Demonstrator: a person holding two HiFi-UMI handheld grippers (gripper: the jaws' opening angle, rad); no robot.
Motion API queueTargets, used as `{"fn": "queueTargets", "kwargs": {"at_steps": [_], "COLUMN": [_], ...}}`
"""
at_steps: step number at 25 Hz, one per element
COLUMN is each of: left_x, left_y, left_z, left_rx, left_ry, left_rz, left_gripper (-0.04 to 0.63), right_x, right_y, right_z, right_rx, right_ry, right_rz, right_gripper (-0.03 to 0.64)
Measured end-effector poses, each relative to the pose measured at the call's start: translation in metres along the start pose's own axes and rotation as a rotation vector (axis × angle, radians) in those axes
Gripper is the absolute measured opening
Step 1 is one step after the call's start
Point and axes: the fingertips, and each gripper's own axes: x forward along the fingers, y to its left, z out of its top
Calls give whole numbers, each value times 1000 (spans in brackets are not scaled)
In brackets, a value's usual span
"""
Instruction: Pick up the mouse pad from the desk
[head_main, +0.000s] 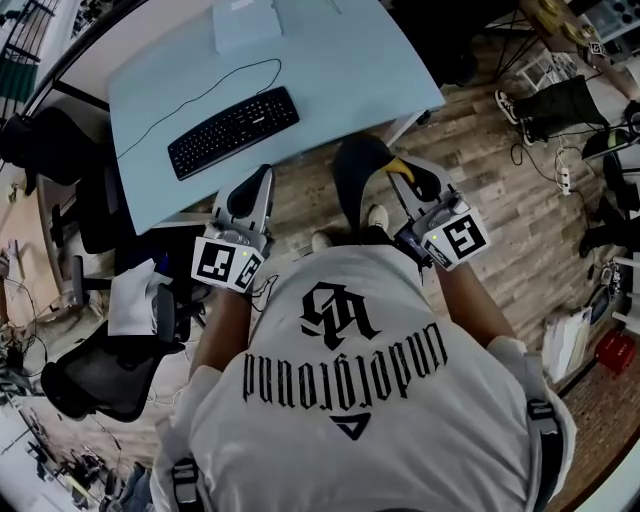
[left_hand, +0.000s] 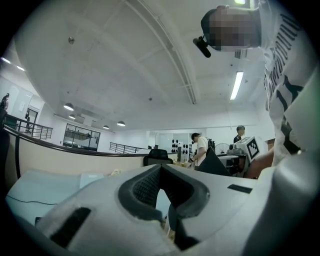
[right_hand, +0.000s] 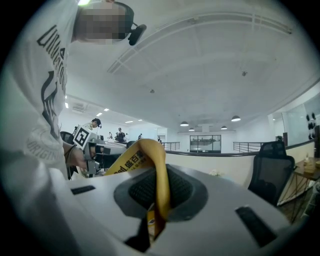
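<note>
The mouse pad (head_main: 358, 172) hangs just past the bench's (head_main: 330, 70) near edge over open floor (head_main: 480, 170), pinched in the right gripper's (head_main: 402, 178) jaws. The left gripper's (head_main: 262, 182) jaws seem pressed together and empty. The pad curls, so its full outline is hard to make out.

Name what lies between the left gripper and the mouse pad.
In the head view, only bare wooden floor separates the left gripper from the mouse pad, which the right gripper holds.
</note>
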Motion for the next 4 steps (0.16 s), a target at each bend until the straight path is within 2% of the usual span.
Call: {"fn": "queueTargets", "kwargs": {"at_steps": [4], "left_x": [0], "left_y": [1], "left_z": [1], "left_rx": [7], "left_ry": [-3], "left_rz": [0], "left_gripper": [8], "right_x": [2], "right_y": [0], "right_z": [2], "right_rx": [-5], "right_ry": [-2], "right_rz": [-2], "right_gripper": [25]}}
